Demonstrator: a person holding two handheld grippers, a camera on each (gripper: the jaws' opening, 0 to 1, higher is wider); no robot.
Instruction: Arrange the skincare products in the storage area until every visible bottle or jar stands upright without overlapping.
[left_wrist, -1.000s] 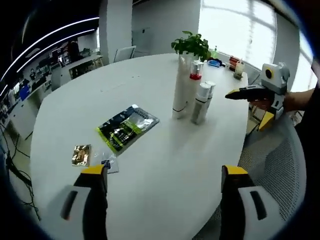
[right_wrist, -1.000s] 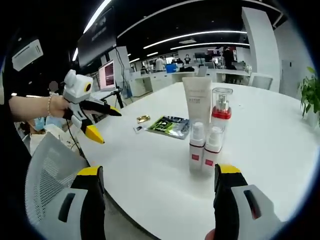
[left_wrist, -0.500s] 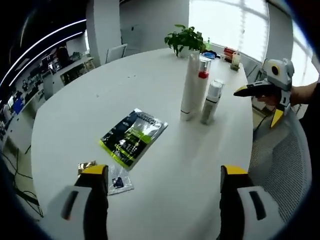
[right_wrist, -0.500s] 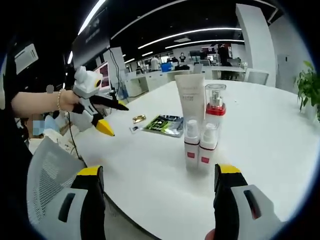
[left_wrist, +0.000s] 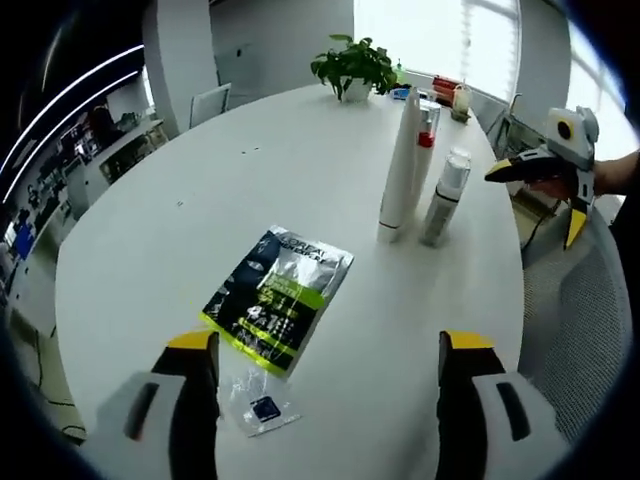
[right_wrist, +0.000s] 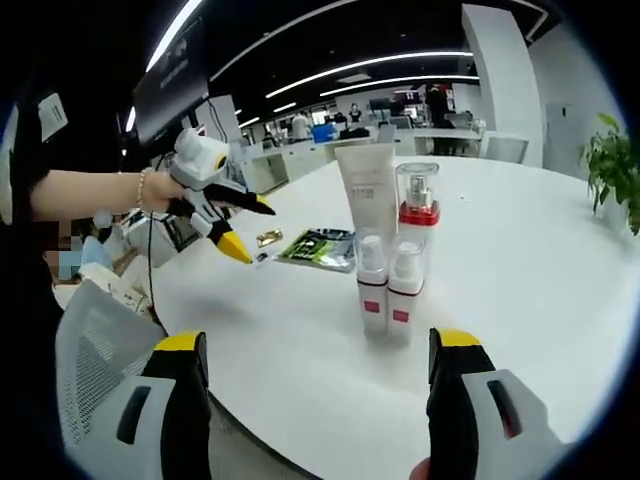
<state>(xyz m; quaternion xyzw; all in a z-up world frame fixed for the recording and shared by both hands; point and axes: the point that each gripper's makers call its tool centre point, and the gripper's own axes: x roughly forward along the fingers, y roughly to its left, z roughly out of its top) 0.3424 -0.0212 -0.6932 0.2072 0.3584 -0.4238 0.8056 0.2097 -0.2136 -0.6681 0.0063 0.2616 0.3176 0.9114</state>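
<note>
**Bottles upright, flat packs left on the table**

The white tube (right_wrist: 367, 195) served as the landmark. It stood on its cap on the round table (left_wrist: 150, 220), with a red-collared pump bottle (right_wrist: 417, 205) touching or just beside it and two small spray bottles (right_wrist: 388, 290) standing in front of it on the right gripper's side. All four looked upright and none lay across another. In the left gripper view the tube (left_wrist: 402, 170) stood well apart from a green-and-black sachet (left_wrist: 280, 295) lying flat, and a small clear packet (left_wrist: 262, 408) lay beyond that, nearest the left gripper (left_wrist: 325, 400). A gold packet (right_wrist: 263, 238) lay past the sachet.

The left gripper's jaws stood wide apart with nothing between them, hovering over the sachet end of the table. The right gripper (right_wrist: 320, 400) was equally wide and empty, off the table edge facing the tube.

The step in hand seemed to be dealing with the flat packs. To do it well, I would judge, the left gripper should drop low and take the sachet by one edge, jaws nearly closed beforehand, since a thin pack gives little to grip. The right should keep clear of the crowded bottles, which would topple easily.
</note>
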